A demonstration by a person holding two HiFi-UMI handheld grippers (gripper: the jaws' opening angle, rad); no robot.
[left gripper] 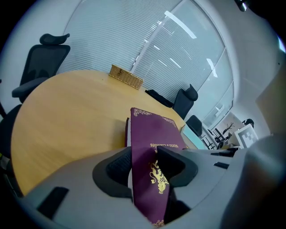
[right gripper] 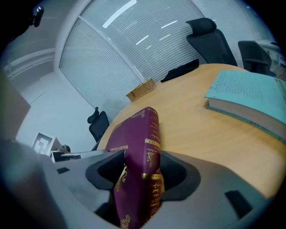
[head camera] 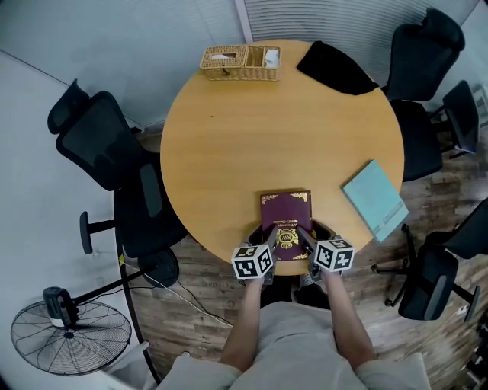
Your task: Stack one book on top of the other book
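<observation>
Overhead: gold-stamped maroon book [head camera: 286, 221] at round wooden table [head camera: 229, 152]'s near edge; flat teal book [head camera: 374, 199] well apart.
Left gripper [left gripper: 146, 164]: dark fingers [left gripper: 114, 169] clamp the maroon book's smooth cover.
Right gripper [right gripper: 140, 172]: fingers [right gripper: 175, 172] pinch its gilded spine.

A round wooden table [head camera: 229, 137] stands on a plank floor [head camera: 206, 308]. At its far edge, left of the middle, sits a wicker basket [head camera: 240, 62] with something white inside. A black cloth [head camera: 335, 67] lies at the far-right edge. Black office chairs ring the table: one [head camera: 107, 148] is pushed close to the left edge, and several [head camera: 423, 53] stand along the right. A round floor fan [head camera: 70, 335] stands on the floor off the near-left edge. Closed blinds [head camera: 335, 15] hang beyond the far edge.
</observation>
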